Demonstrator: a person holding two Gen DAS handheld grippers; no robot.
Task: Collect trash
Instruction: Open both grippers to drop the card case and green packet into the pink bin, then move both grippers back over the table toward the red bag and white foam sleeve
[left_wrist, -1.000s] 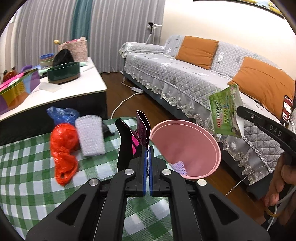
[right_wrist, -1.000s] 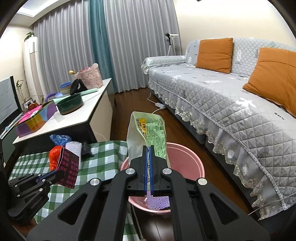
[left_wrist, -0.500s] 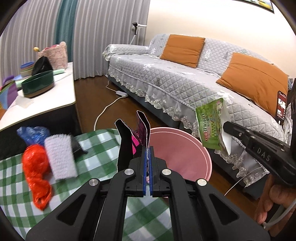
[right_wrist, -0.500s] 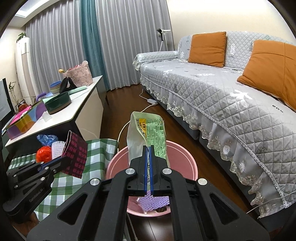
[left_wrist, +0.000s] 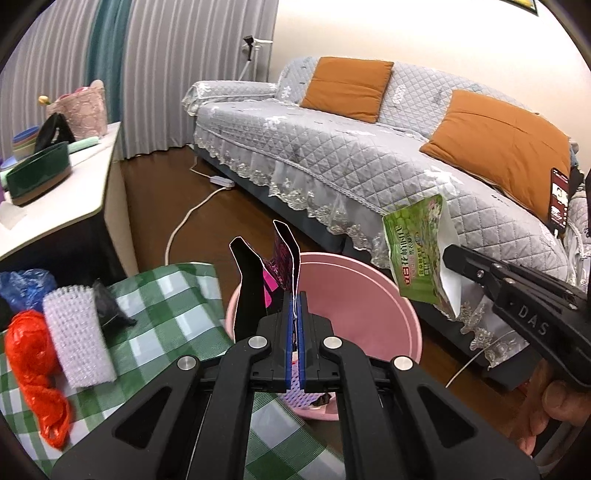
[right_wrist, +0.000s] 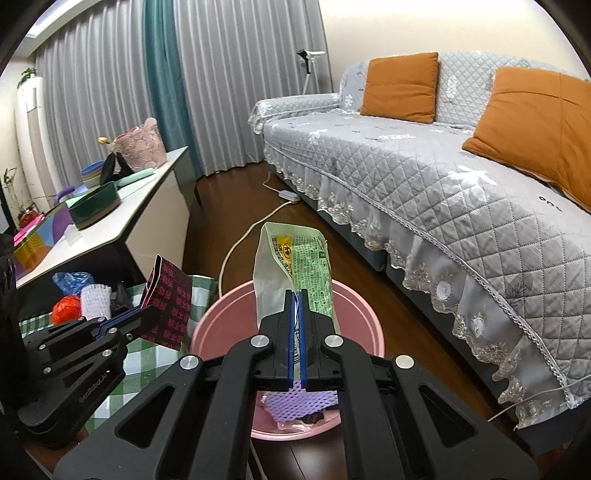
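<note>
1. Left hand-held gripper (left_wrist: 294, 314) clamped on a dark, pink-printed foil wrapper (left_wrist: 282, 258), above the round pink plastic bin's (left_wrist: 369, 291) rim;
2. Right hand-held gripper (right_wrist: 297, 314) clamped on a green-and-white snack bag (right_wrist: 295, 269), over that bin;
3. Orange plastic bag (left_wrist: 31, 354) lies on the green-checked tabletop (left_wrist: 166, 306).

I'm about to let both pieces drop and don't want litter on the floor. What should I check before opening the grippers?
1. Left gripper shut on dark red packet: ok.
2. Right gripper shut on green wrapper: ok.
3. Green wrapper over pink bin: ok.
4. Dark red packet fully over the bin: cannot tell; it hangs near the rim by the checkered cloth.
5. Bin has room: ok, only purple mesh at the bottom.
</note>
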